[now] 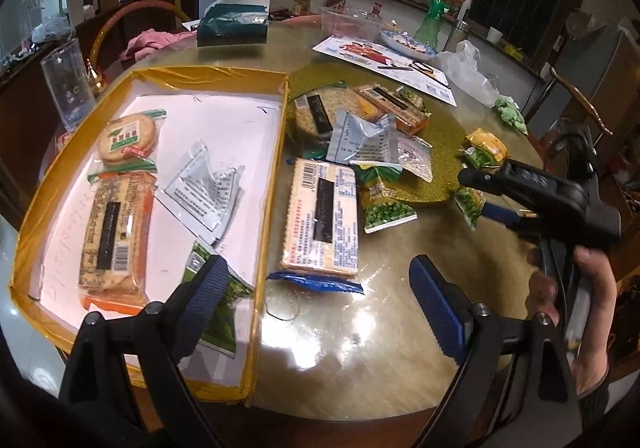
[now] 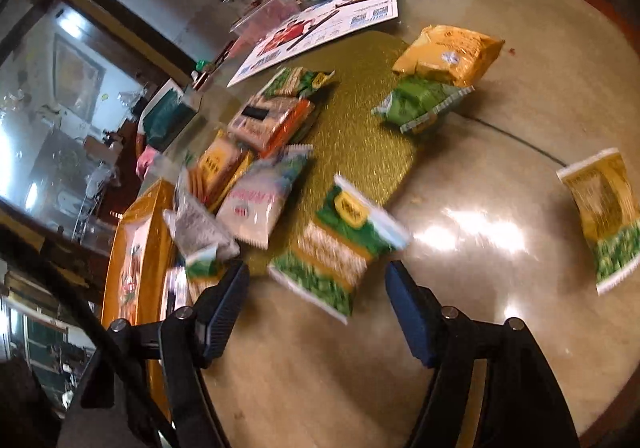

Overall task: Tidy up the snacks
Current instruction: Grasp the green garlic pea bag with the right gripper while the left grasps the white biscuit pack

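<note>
Snacks lie half sorted: some rest in your yellow-rimmed cardboard tray, others on the table. Your right hand-held gripper, spread and empty, faces the green-and-yellow pea packet; the left hand-held gripper gapes empty too. Straddle it, then squeeze.

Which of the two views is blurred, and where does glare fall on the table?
Left wrist view: sharp, print on the rectangular cracker pack is readable, with soft glare on the glossy round table. Right wrist view: motion blur smears the green-and-yellow pea bag, with bright glare patches to its right.
</note>
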Tool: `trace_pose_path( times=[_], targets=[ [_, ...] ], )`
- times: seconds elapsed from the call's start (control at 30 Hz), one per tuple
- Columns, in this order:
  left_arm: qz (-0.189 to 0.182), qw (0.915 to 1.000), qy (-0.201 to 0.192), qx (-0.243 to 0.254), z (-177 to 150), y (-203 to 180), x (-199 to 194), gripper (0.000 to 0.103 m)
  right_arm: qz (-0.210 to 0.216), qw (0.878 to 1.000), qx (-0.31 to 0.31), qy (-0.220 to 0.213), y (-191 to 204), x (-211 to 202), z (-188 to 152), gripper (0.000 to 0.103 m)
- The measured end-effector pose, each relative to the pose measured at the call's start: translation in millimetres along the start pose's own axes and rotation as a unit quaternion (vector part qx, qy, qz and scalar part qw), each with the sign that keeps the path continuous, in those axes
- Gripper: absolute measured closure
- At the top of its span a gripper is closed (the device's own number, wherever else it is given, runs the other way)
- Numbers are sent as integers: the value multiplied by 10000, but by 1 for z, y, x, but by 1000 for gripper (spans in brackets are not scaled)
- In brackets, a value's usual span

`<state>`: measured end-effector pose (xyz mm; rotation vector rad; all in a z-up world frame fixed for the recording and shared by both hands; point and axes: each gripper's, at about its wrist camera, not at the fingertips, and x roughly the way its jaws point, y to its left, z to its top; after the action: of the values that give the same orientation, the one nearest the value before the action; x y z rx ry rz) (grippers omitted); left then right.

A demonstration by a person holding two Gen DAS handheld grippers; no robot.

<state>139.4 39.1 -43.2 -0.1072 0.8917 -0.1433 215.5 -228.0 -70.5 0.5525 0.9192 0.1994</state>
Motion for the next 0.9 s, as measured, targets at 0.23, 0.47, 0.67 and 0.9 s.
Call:
trace_pose_path(
  times=[0.23,0.47,0.67,0.9],
  targets=[
    [-67,9990,121,419,16,-17,12,11,-726,9969,-276,-113,9,3,1,64],
    [-178,9924,551,1086,9,-38,39,12,-789,9941,-728,-180,6,-25,-40,66],
    [-261,9926,852,829,20,-24,56,12,-293,9958,-865,-66,2,-30,-56,65],
    [436,9927,889,685,29,-10,67,12,-215,9959,-875,-39,2,-30,-55,65]
  ],
)
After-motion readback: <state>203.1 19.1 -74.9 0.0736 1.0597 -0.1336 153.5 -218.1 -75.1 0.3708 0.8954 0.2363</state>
